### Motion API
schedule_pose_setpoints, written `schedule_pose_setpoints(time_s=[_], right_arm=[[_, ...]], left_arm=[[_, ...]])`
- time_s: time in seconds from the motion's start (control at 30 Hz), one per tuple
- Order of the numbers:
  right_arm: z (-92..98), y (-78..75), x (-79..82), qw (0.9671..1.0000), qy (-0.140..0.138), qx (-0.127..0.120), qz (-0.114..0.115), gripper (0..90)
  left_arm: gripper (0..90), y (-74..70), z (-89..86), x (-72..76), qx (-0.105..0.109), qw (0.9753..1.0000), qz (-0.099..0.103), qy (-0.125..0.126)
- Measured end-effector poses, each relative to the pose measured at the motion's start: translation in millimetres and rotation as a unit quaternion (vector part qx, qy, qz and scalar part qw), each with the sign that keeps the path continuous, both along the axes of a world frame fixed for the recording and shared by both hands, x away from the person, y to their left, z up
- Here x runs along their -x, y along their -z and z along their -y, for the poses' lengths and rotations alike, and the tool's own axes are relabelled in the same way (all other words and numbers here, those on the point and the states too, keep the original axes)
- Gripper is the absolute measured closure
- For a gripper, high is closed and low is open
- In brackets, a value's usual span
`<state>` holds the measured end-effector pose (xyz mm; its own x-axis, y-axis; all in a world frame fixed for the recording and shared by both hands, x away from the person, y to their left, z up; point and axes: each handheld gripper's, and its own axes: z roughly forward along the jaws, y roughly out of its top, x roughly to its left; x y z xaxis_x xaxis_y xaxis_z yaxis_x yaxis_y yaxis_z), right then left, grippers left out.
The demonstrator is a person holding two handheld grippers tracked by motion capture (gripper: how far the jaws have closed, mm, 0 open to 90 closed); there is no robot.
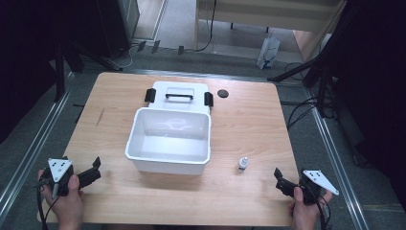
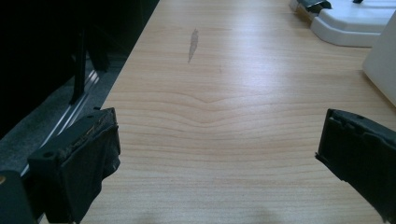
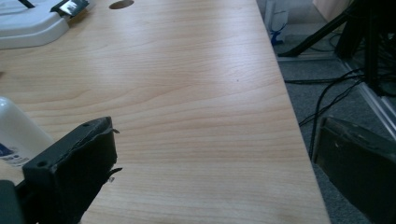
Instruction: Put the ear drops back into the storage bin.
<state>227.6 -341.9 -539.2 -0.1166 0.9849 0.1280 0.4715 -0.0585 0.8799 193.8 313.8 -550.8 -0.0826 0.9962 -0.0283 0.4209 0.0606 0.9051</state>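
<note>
A white open box (image 1: 168, 166) stands in the middle of the wooden table (image 1: 244, 127); its corner shows at the right of the left gripper view (image 2: 384, 63). Behind it lies its white lid (image 1: 178, 91) with a black handle and black latches. A small white bottle (image 1: 242, 164) stands to the right of the box, and sits beside the left jaw in the right gripper view (image 3: 17, 133). My left gripper (image 1: 95, 168) (image 2: 219, 154) is open over the near left corner, nothing between its jaws. My right gripper (image 1: 278, 180) (image 3: 215, 158) is open near the right front edge, just right of the bottle.
A small black disc (image 1: 222, 93) (image 3: 121, 4) lies at the back, right of the lid. A grey streak (image 2: 192, 44) marks the wood at left. Cables and stand legs (image 1: 306, 72) crowd the floor past the table's right edge.
</note>
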Motion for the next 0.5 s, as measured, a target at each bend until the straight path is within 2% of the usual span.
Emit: schedule_pose_setpoints(time_s=[0.07, 0.13, 0.2, 0.23, 0.3, 0.33, 0.37, 0.4, 0.5], right_arm=[[-0.7, -0.5, -1.1, 1.0, -0.003, -0.001, -0.002, 0.0], [-4.4, -3.8, -6.3, 0.9997, -0.022, -0.005, -0.01, 0.0], [-7.1, -7.3, -9.1, 0.9992, -0.038, 0.002, -0.012, 0.9], [-8.9, -9.4, -10.1, 0.999, -0.04, 0.01, -0.014, 3.7], [-13.2, -13.3, -11.1, 0.9986, -0.04, 0.033, -0.013, 16.7], [-13.2, -13.3, -11.1, 0.9986, -0.04, 0.033, -0.013, 16.7], [-17.2, -18.4, -13.6, 0.9968, -0.058, 0.051, -0.023, 15.0], [-18.1, -20.1, -14.9, 0.9956, -0.07, 0.054, -0.028, 12.7], [-20.6, -28.3, -19.3, 0.992, -0.095, 0.068, -0.048, 13.2]], left_arm=[[0.0, 0.2, 0.9, 0.0, -0.003, 1.0, 0.003, 0.002], [0.0, 0.1, 2.9, 1.2, -0.01, 0.9999, 0.004, 0.008], [0.1, 0.1, 3.2, 1.1, -0.012, 0.9999, 0.003, 0.008], [0.1, 0.1, 2.8, 1.0, -0.01, 0.9999, 0.004, 0.007], [0.1, 0.1, 1.5, 0.9, -0.002, 1.0, 0.002, 0.004], [0.1, 0.1, 1.5, 0.9, -0.002, 1.0, 0.002, 0.004], [0.1, 0.1, 0.4, 0.9, 0.0, 1.0, 0.003, 0.006], [0.1, 0.1, 0.4, 1.0, 0.0, 1.0, 0.003, 0.007], [0.1, 0.2, 1.0, 1.7, -0.002, 0.9999, 0.007, 0.01]])
